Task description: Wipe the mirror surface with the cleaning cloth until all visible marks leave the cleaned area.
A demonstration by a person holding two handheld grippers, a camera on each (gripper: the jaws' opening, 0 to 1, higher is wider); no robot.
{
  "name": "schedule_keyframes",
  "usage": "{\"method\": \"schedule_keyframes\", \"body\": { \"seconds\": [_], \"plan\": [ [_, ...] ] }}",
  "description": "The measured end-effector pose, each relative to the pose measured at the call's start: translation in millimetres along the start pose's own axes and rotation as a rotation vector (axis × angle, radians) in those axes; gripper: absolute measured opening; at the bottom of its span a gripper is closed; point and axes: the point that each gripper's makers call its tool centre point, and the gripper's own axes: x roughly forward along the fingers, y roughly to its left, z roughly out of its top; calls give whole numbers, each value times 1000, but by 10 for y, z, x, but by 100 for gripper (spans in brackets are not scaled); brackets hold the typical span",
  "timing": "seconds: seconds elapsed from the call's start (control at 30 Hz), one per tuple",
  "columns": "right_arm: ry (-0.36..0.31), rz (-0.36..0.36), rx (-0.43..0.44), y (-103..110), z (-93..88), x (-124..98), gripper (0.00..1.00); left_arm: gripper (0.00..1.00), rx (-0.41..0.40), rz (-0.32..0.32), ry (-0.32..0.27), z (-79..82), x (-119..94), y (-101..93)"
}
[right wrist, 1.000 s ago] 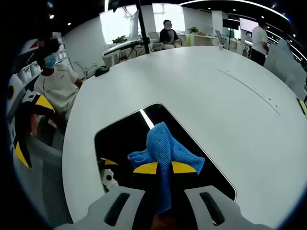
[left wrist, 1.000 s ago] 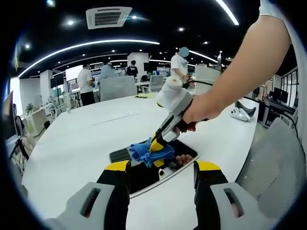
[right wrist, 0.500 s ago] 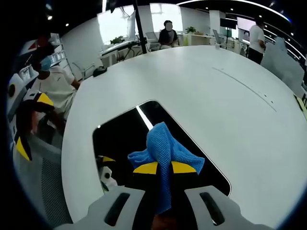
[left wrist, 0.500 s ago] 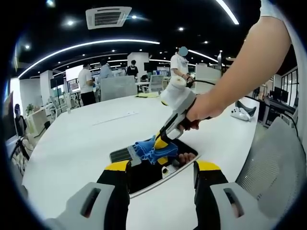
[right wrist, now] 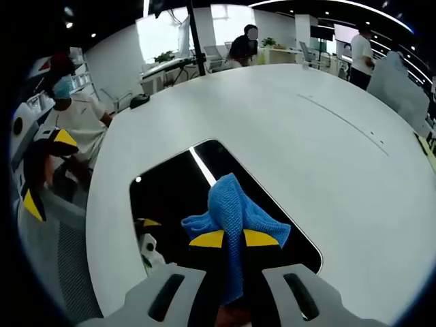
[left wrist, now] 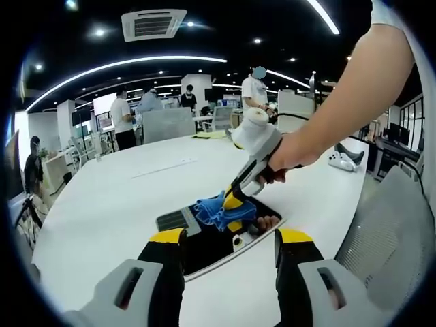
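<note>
- From the left gripper view, the mirror (left wrist: 204,245) lies flat on the big white table (left wrist: 116,197), a dark rounded rectangle with a pale rim, sitting just beyond the near jaws.
- The left gripper (left wrist: 230,240) hovers short of the mirror's near edge with its yellow-tipped jaws spread wide apart and nothing between them.
- The right gripper (left wrist: 234,205) comes in from about two o'clock in that view, held in a person's hand (left wrist: 283,160) on a bare forearm, and tilts down toward the mirror.
- Its jaws are pinched on the blue cleaning cloth (left wrist: 219,212), which hangs bunched at the tips and rests against the glass near the middle of the mirror.
- A reflection of fingers shows in the glass just at four o'clock of the cloth.
- In the right gripper view, the cleaning cloth (right wrist: 234,228) is clamped between the yellow tips of the right gripper (right wrist: 233,238), its folds spilling up and to both sides.
- The mirror (right wrist: 177,197) spreads beneath it, running from seven o'clock up toward twelve, with a bright ceiling strip reflected across it.
- The left gripper (right wrist: 41,174) appears at nine o'clock of this view, off the table's edge (right wrist: 327,150), beside a person in a pale shirt (right wrist: 78,126).
- More people stand at desks far across the office at twelve o'clock.
</note>
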Motion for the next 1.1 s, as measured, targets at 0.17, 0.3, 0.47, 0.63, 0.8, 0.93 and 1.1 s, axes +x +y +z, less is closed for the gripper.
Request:
{"method": "schedule_keyframes", "body": {
  "seconds": [0.17, 0.3, 0.47, 0.63, 0.8, 0.93, 1.1],
  "plan": [
    [2, -7, 9, -33, -27, -25, 4, 52, 2, -3, 2, -2, 1, -8],
    [2, -12, 11, -45, -40, -37, 4, 52, 3, -5, 4, -5, 3, -12],
    [2, -15, 14, -55, -52, -49, 4, 52, 5, -7, 5, -6, 5, -16],
    [3, -20, 17, -72, -73, -72, 4, 52, 7, -9, 5, -6, 6, -19],
    [7, -24, 19, -95, -101, -94, 4, 52, 8, -9, 5, -7, 6, -21],
    [8, -26, 23, -107, -116, -109, 4, 52, 8, -9, 6, -9, 6, -21],
    [9, -28, 23, -119, -127, -119, 4, 51, 7, -7, 6, -12, 5, -15]
  ]
}}
